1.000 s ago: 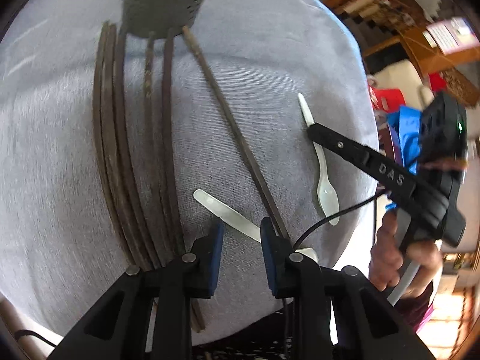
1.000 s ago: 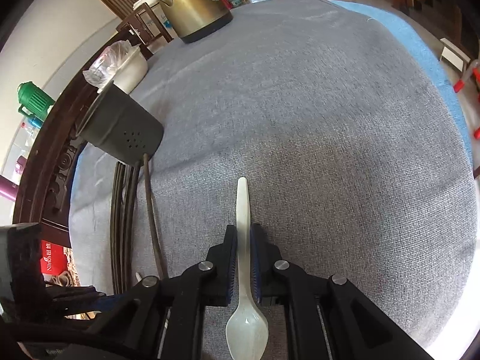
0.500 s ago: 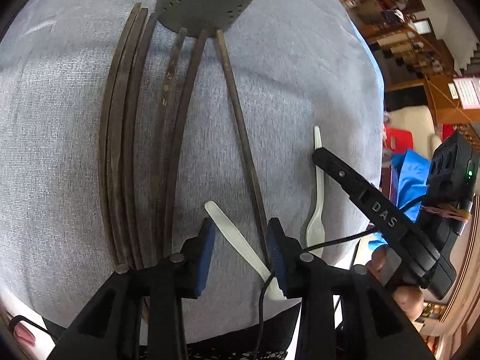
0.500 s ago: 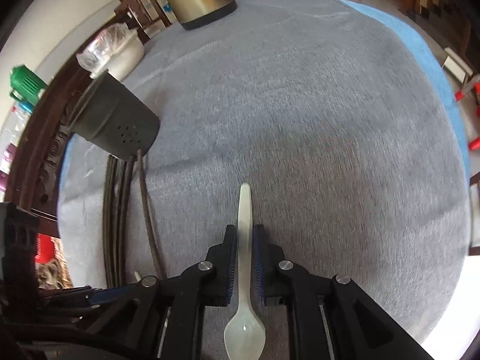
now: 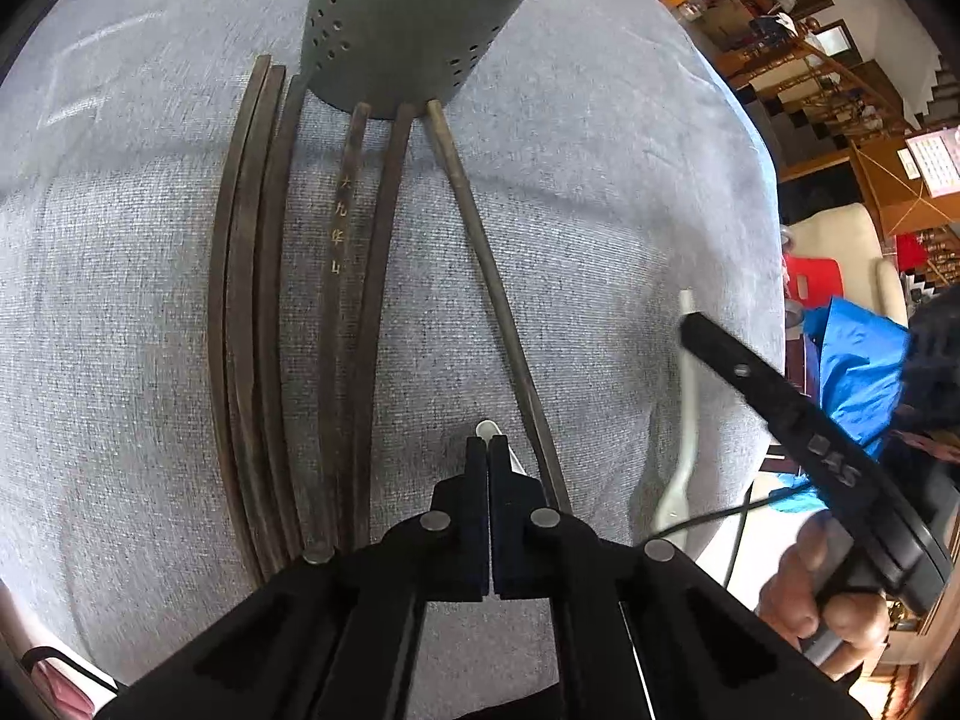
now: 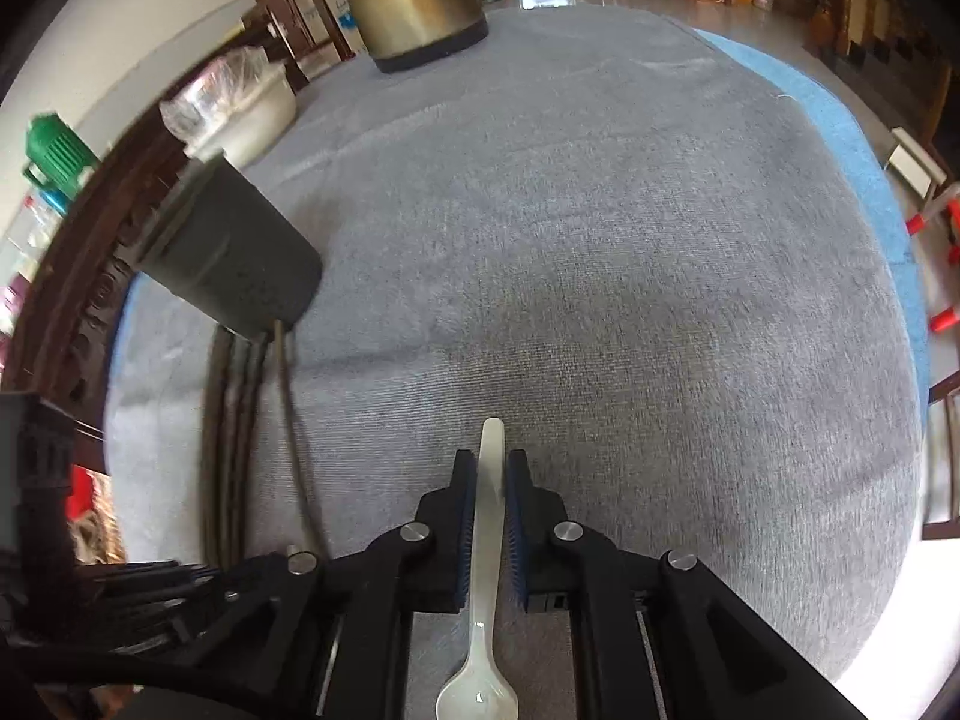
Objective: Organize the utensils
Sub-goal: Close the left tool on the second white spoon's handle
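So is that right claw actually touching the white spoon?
Touching. In the right wrist view, the right claw has both pads pressed against the white spoon handle, with no gap visible on either side.

There are 6 dark wooden chopsticks (image 5: 366, 324) lying side by side on the tabletop (image 5: 600, 192), which wears 1 grey cloth. There are 2 white plastic spoons: 1 spoon (image 6: 487, 546) shows in the right wrist view, and the other spoon (image 5: 503, 450) peeks out at the left gripper's tips in the left wrist view. There is 1 dark perforated utensil holder (image 5: 408, 30). At the far edge stand 1 brass-coloured kettle (image 6: 414, 0), 1 white tub (image 6: 252, 114) and 1 green jug (image 6: 57, 153). There are 2 grippers: 1 left gripper (image 5: 487, 450) and 1 right gripper (image 6: 489, 468).
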`<state>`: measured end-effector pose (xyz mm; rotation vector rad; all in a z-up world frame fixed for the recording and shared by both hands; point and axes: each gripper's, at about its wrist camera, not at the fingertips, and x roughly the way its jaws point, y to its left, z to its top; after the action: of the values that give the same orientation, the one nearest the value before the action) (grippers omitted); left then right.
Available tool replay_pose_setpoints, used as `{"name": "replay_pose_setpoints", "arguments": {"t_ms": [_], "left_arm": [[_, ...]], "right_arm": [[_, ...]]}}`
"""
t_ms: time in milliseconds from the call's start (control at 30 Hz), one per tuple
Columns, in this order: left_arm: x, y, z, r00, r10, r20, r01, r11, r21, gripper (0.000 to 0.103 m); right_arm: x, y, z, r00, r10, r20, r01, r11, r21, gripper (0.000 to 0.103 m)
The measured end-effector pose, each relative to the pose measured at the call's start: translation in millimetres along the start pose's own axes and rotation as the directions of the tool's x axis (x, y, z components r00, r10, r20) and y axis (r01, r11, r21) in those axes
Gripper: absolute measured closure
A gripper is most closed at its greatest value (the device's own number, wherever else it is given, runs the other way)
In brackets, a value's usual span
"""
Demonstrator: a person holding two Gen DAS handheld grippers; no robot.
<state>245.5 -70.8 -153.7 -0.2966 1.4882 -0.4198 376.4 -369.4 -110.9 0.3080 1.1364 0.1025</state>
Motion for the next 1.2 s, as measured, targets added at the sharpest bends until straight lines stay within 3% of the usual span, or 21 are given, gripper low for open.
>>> {"name": "replay_pose_setpoints", "arguments": {"t_ms": [233, 333, 400, 467, 733, 967, 1200], "left_arm": [[3.2, 7.1, 10.4, 0.997, -0.051, -0.065, 0.046, 0.996, -0.079, 0.100], [0.0, 4.5, 10.5, 0.997, -0.049, -0.061, 0.043, 0.995, -0.090, 0.093], [0.7, -0.1, 15.3, 0.996, -0.063, -0.059, 0.056, 0.993, -0.106, 0.081], [3.9, -6.8, 15.9, 0.997, -0.054, -0.054, 0.048, 0.993, -0.107, 0.078], [12.4, -25.0, 31.9, 0.999, 0.019, -0.027, -0.021, 0.997, -0.071, 0.079], [11.1, -27.3, 44.6, 0.996, 0.081, -0.032, -0.080, 0.997, 0.011, 0.098], [13.1, -44.7, 69.1, 0.988, 0.144, -0.061, -0.136, 0.984, 0.118, 0.098]], "right_arm": [[-29.9, -3.5, -8.2, 0.997, 0.017, 0.074, -0.018, 1.000, 0.013, 0.092], [-32.0, -6.7, -14.8, 0.996, 0.043, 0.080, -0.046, 0.998, 0.035, 0.092], [-33.7, -8.8, -20.3, 0.995, 0.057, 0.083, -0.061, 0.997, 0.044, 0.092], [-35.7, -11.9, -25.2, 0.994, 0.066, 0.088, -0.071, 0.996, 0.053, 0.092], [-49.4, -32.7, -37.8, 0.988, 0.094, 0.120, -0.107, 0.988, 0.108, 0.092], [-63.9, -46.4, -42.6, 0.984, 0.092, 0.155, -0.114, 0.984, 0.139, 0.092], [-66.7, -51.7, -46.9, 0.983, 0.093, 0.157, -0.118, 0.980, 0.160, 0.092]]}}
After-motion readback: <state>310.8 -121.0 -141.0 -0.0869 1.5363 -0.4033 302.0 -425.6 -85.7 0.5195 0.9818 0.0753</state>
